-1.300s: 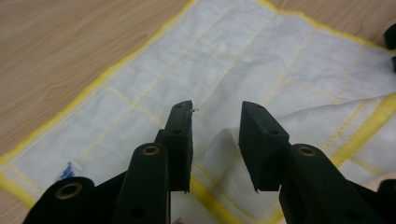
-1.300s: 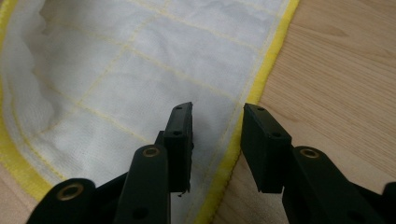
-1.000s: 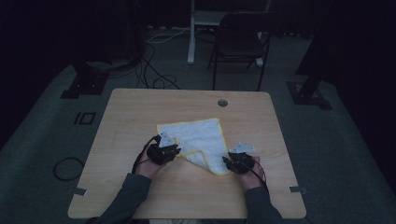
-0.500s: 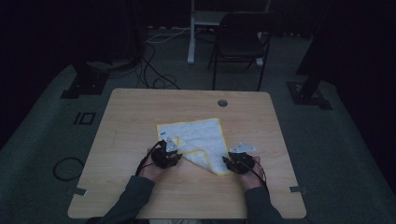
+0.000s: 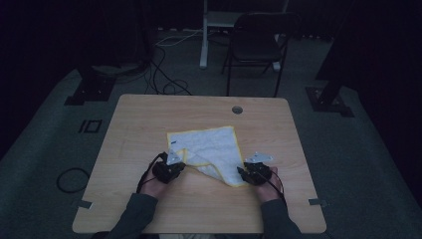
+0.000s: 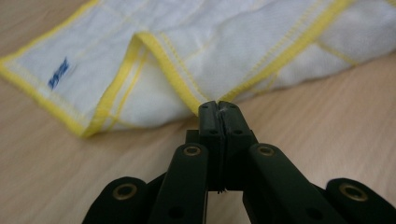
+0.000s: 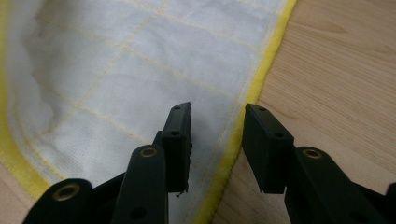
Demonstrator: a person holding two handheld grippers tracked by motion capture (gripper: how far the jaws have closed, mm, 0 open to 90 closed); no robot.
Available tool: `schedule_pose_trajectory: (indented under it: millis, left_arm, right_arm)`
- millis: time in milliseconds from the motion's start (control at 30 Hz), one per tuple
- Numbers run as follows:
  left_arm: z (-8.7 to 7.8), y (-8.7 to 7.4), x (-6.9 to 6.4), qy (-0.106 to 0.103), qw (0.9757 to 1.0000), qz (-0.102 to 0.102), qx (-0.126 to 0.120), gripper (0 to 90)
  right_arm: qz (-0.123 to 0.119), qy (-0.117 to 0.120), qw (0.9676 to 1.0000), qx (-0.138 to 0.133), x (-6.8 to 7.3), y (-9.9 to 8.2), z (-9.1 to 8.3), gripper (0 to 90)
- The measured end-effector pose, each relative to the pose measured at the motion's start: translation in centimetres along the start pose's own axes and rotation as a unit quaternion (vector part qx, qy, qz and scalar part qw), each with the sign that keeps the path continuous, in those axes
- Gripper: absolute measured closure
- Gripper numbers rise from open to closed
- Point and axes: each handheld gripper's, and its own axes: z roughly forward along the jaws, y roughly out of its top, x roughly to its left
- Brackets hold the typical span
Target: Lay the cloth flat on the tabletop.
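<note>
A white cloth (image 5: 209, 149) with a yellow hem lies partly folded on the wooden table (image 5: 149, 114). My left gripper (image 5: 175, 168) sits at the cloth's near left fold. In the left gripper view its jaws (image 6: 218, 109) have just closed together and pinch the yellow hem of the cloth (image 6: 224, 42). My right gripper (image 5: 244, 175) rests at the cloth's near right corner. In the right gripper view it (image 7: 217, 123) stands open, with the yellow edge of the cloth (image 7: 140, 60) lying between its jaws and untouched by the pads.
A round cable hole (image 5: 237, 109) sits near the table's far edge. A dark chair (image 5: 256, 47) stands behind the table, with cables (image 5: 164, 74) on the floor at the back left and a coil (image 5: 69, 179) at the left.
My left gripper has shifted slightly nearer the table's front edge at the cloth's folded corner. The right gripper and the rest of the cloth have stayed put.
</note>
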Motion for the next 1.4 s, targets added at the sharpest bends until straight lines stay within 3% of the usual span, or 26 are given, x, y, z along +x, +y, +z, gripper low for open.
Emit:
schedule_pose_trajectory:
  millis: [133, 267, 600, 767, 867, 1000, 1200, 1400]
  left_arm:
    - [-1.1, -1.4, 0.1, -0.001, 1.0, -0.006, 0.006, 89.4]
    - [-1.9, -2.9, -0.2, -0.003, 0.9998, -0.01, 0.017, 88.9]
    - [-4.7, -4.5, -0.9, -0.021, 0.9995, -0.024, -0.002, 87.1]
    - [-5.7, -4.3, -0.9, -0.013, 0.9993, -0.027, -0.023, 84.0]
    - [-5.5, -3.9, -0.7, -0.006, 0.9991, -0.03, -0.029, 81.5]
    - [-4.1, -2.9, -0.9, -0.013, 0.9994, -0.016, -0.029, 76.8]
    - [-1.2, -2.0, -1.4, -0.022, 0.9996, 0.003, 0.017, 77.3]
    - [-1.4, -2.7, -1.1, -0.028, 0.9994, -0.002, 0.021, 80.1]
  right_arm:
    - [-0.016, -0.003, 0.9998, -0.014, 0.4, 0.4, 0.0, 61.4]
    - [-0.015, -0.005, 0.9997, -0.018, 0.5, 1.0, 0.2, 61.1]
    - [-0.009, -0.004, 0.9996, -0.027, 0.3, 2.9, 1.7, 60.9]
    - [-0.01, -0.002, 0.9994, -0.032, 0.0, 3.6, 2.5, 60.8]
    - [-0.015, 0.0, 0.9994, -0.03, 0.0, 3.9, 2.8, 60.6]
    - [-0.01, 0.006, 0.9998, -0.015, -0.1, 3.5, 3.9, 60.8]
    - [-0.003, 0.006, 0.9999, -0.01, -0.4, 3.0, 3.4, 60.5]
    - [0.007, 0.004, 0.9999, -0.011, -0.5, 2.1, 2.5, 60.4]
